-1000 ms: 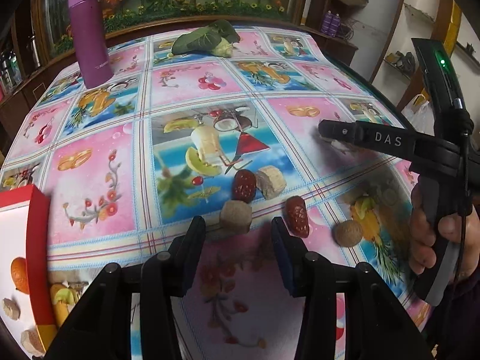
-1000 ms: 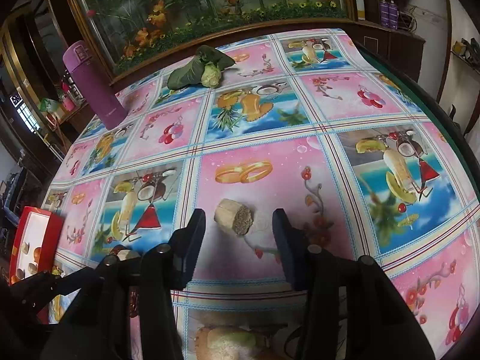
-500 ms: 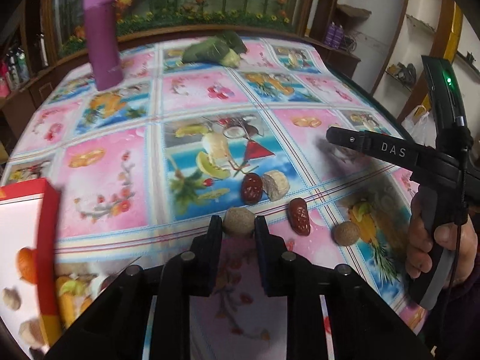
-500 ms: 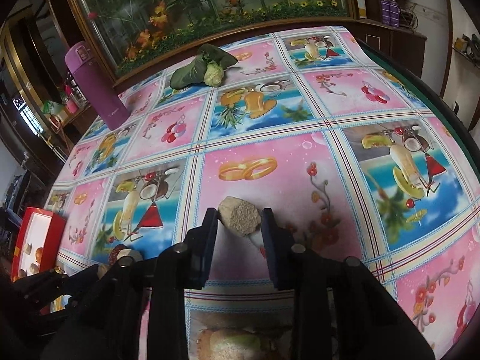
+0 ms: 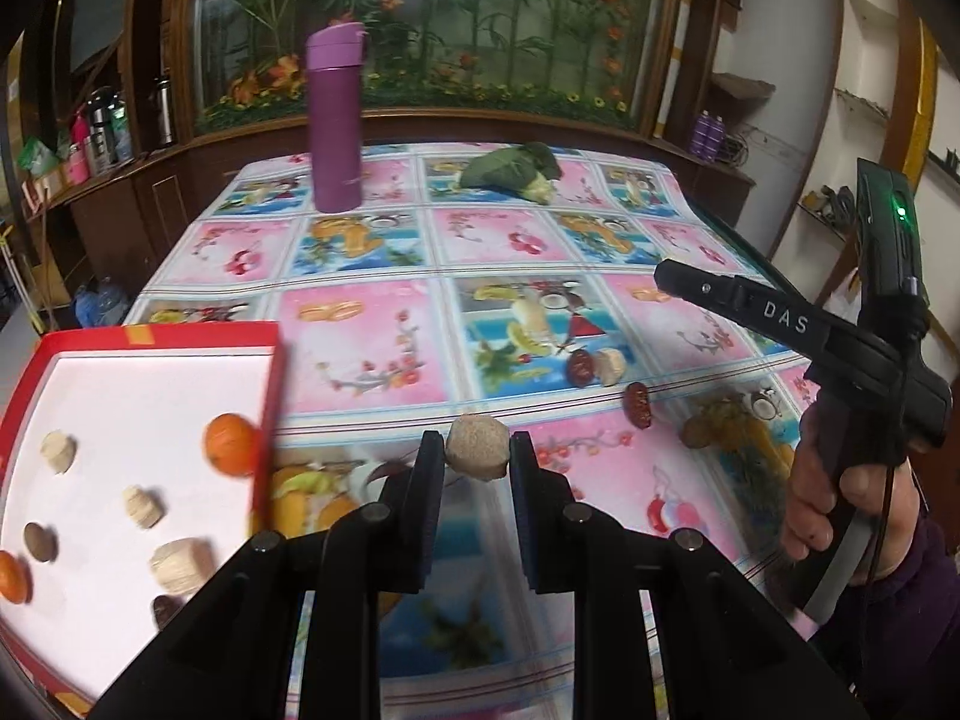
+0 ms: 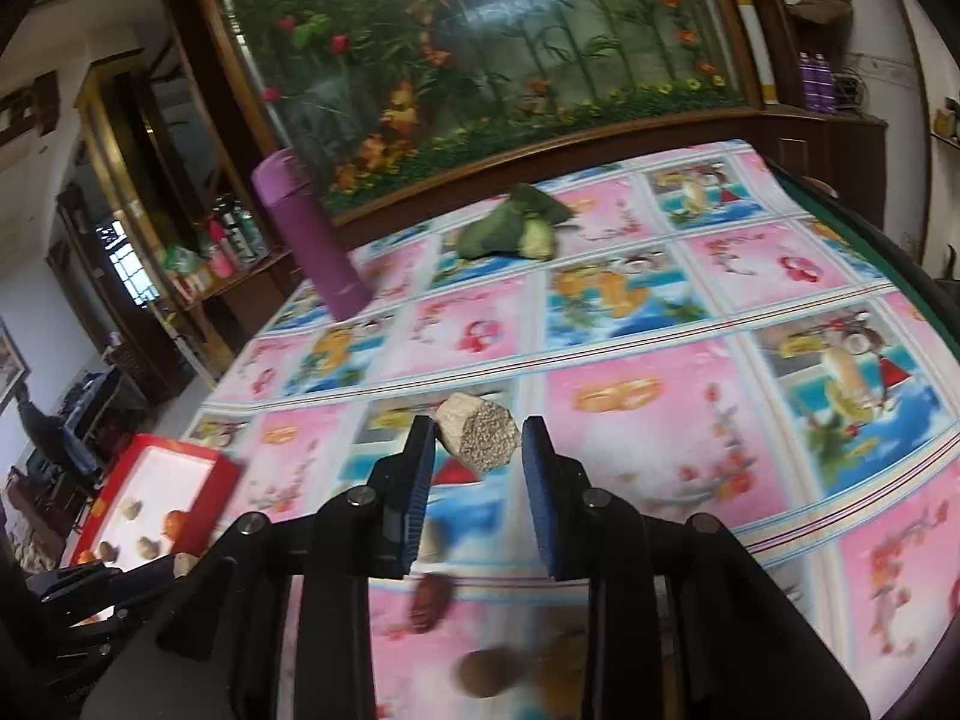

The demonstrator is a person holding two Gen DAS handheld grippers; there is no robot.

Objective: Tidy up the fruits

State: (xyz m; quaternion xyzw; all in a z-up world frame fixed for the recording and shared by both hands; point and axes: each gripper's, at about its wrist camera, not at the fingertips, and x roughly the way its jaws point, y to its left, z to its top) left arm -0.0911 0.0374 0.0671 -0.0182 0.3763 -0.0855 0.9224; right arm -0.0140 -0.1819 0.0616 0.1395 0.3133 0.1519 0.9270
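The left hand-held gripper is clenched on a round tan fruit piece, pinched between its two fingertips and held clear above the bench. Its jaws have just been closing onto that piece. To the left of this hand-held gripper sits the red tray, white inside, holding two oranges, several pale chunks and a few dark round pieces. Ahead and to the right of it, two red dates, a pale chunk and a brown nut lie on the patterned cloth.

The right hand-held gripper is grasping a pale, faceted chunk with a speckled cut face, lifted off the bench; its jaws too have just been closing on it. Far beyond both stand a purple flask and a leafy green bundle.
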